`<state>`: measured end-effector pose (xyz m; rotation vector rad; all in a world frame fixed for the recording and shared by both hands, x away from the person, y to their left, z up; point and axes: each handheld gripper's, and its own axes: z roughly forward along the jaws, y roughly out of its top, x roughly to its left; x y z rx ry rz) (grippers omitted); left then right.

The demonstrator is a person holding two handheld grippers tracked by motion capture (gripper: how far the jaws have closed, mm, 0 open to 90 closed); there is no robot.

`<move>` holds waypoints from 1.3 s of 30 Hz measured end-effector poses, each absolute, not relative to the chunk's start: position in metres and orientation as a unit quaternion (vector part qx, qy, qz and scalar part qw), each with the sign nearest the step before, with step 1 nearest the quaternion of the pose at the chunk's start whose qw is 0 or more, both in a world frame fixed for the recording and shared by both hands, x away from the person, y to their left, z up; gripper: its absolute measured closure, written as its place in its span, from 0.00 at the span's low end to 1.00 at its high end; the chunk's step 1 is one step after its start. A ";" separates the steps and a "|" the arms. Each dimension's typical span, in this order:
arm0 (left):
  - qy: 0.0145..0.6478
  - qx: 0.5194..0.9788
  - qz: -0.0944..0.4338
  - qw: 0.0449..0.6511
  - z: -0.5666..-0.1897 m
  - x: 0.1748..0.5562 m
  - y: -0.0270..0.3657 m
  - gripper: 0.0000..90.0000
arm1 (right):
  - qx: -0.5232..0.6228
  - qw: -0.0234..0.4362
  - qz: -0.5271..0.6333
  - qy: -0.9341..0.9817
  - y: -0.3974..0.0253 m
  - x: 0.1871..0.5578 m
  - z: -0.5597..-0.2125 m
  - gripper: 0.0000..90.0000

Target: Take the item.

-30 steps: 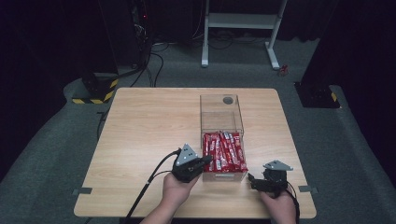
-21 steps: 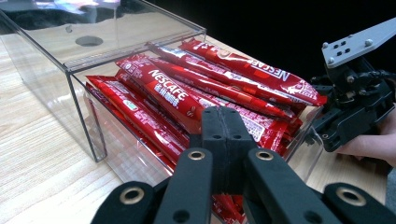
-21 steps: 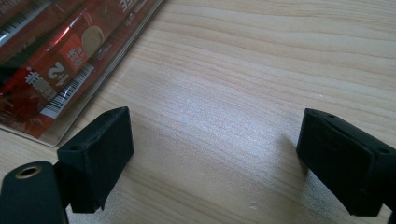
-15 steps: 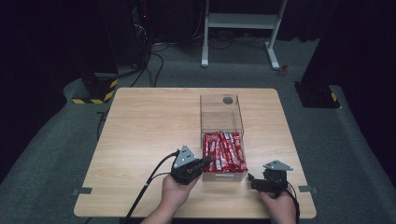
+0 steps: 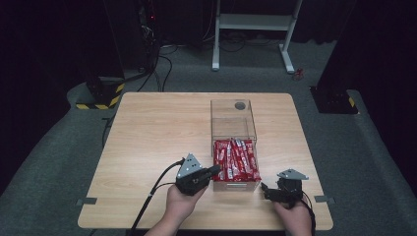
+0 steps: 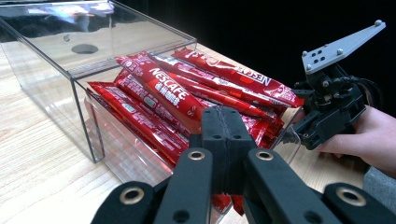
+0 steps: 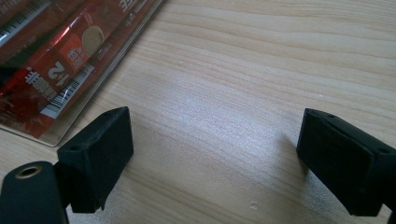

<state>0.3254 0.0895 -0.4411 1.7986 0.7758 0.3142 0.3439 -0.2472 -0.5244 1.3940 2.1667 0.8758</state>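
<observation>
A clear plastic box (image 5: 233, 120) stands on the wooden table (image 5: 157, 132), its pulled-out drawer packed with red Nescafe sachets (image 5: 236, 160). My left gripper (image 5: 215, 169) is shut with nothing in it, its tips at the drawer's near left corner. In the left gripper view the closed jaws point at the sachets (image 6: 177, 95), and the right gripper (image 6: 299, 133) reaches the drawer's far side. My right gripper (image 5: 264, 189) rests low on the table right of the drawer, open. In the right gripper view its fingers (image 7: 100, 154) stand wide apart over bare wood beside the sachets (image 7: 51, 56).
The box's rear half has a lid with a round hole (image 5: 240, 105). Cables trail from both grippers toward the table's front edge. Beyond the table are dark floor, a white frame (image 5: 255, 29) and a yellow-black striped base (image 5: 101, 96).
</observation>
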 end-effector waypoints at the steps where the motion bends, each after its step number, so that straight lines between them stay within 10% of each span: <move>1: 0.325 0.760 0.133 0.547 -0.441 0.326 0.091 1.00 | 0.501 0.208 0.315 0.779 -0.247 0.344 -0.524 0.12; 39: 0.324 0.738 0.153 0.572 -0.426 0.325 0.148 1.00 | 0.504 0.211 0.315 0.776 -0.247 0.343 -0.524 0.14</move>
